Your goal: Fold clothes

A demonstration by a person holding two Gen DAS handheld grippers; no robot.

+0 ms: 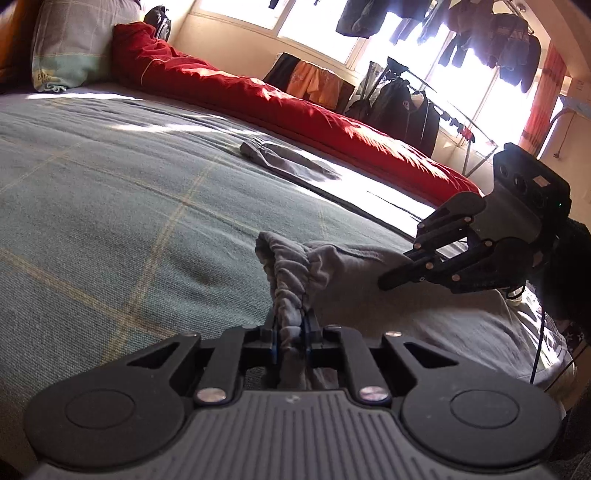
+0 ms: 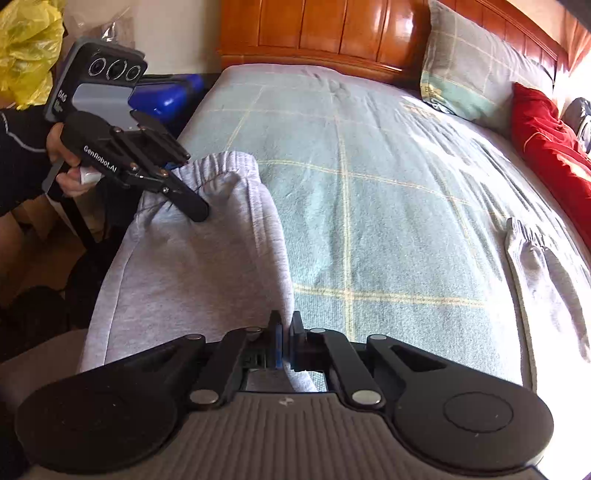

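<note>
Grey sweatpants [image 2: 192, 266] lie across the near edge of the bed, with the gathered elastic waistband [image 1: 291, 280] bunched up. My left gripper [image 1: 291, 328] is shut on that waistband; the right wrist view shows it at upper left, a hand holding the left gripper [image 2: 197, 210] with its tips on the waistband. My right gripper [image 2: 286, 332] is shut on a side edge of the pants, grey fabric pinched between its blue pads. In the left wrist view the right gripper [image 1: 393, 280] comes in from the right, its tips low on the grey cloth.
A second grey garment [image 1: 284, 162] [image 2: 535, 266] lies farther out on the checked green bedspread [image 2: 388, 184]. A red quilt [image 1: 280, 99] runs along the far side, with a pillow [image 2: 476, 70] against the wooden headboard [image 2: 325, 29]. Clothes racks [image 1: 410, 107] stand by the window.
</note>
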